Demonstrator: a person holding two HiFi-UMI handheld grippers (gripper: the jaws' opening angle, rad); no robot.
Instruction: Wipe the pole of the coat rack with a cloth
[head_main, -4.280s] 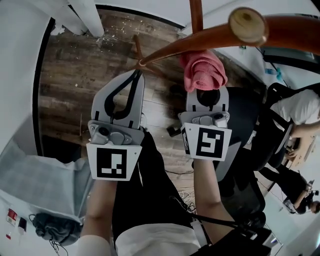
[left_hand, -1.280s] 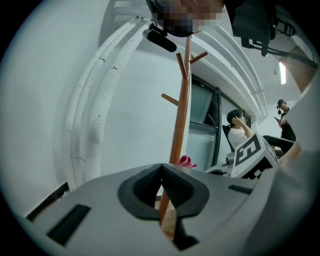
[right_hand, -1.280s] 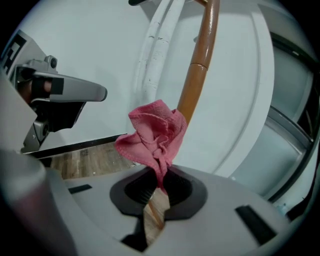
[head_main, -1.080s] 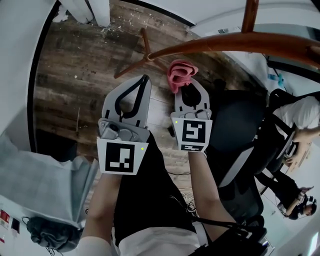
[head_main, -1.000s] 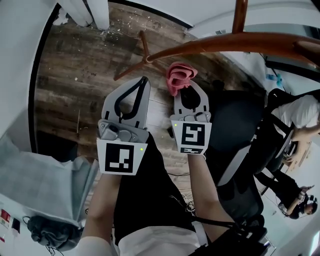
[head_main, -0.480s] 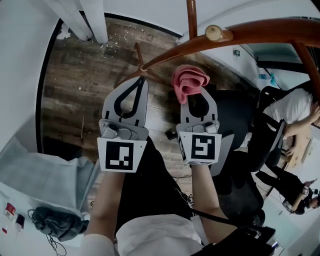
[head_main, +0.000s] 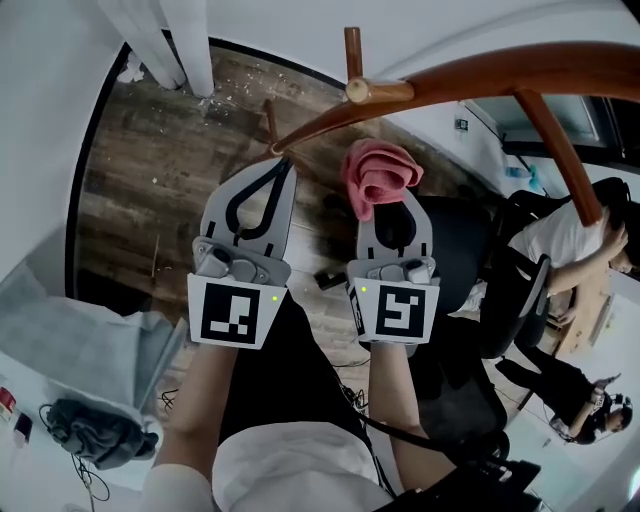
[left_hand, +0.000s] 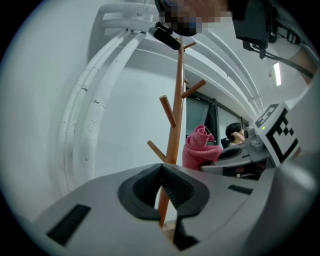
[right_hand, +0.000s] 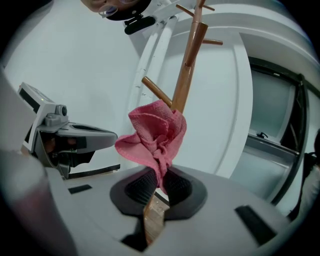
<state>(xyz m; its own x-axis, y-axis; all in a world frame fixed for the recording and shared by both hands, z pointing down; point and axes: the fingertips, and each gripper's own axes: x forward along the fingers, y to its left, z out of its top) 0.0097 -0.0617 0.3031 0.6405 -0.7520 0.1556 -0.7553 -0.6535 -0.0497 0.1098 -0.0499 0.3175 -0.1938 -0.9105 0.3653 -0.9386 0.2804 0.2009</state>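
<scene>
The brown wooden coat rack pole (head_main: 470, 78) arcs across the top of the head view, down to its base (head_main: 272, 150) on the floor. My right gripper (head_main: 384, 196) is shut on a bunched pink cloth (head_main: 378, 175), which hangs just below the pole. In the right gripper view the cloth (right_hand: 155, 136) stands up from my right gripper (right_hand: 159, 182) in front of the pole (right_hand: 188, 70); I cannot tell whether they touch. My left gripper (head_main: 277, 166) is shut on nothing, near the rack's base. Its own view shows the left gripper (left_hand: 162, 172), the pole (left_hand: 175, 125) and the cloth (left_hand: 199, 149).
Pegs (head_main: 378, 90) branch off the pole. White pipes (head_main: 188, 45) run down the wall at the upper left. A person (head_main: 585, 235) sits at the right, beyond a black office chair (head_main: 470, 250). A dark bag (head_main: 90, 432) lies at the lower left, and the floor (head_main: 140, 190) is dark wood.
The head view has swung over the last second, bringing the rack's pegs into sight. The right gripper with the cloth has shifted slightly right and up. Both grippers stay shut.
</scene>
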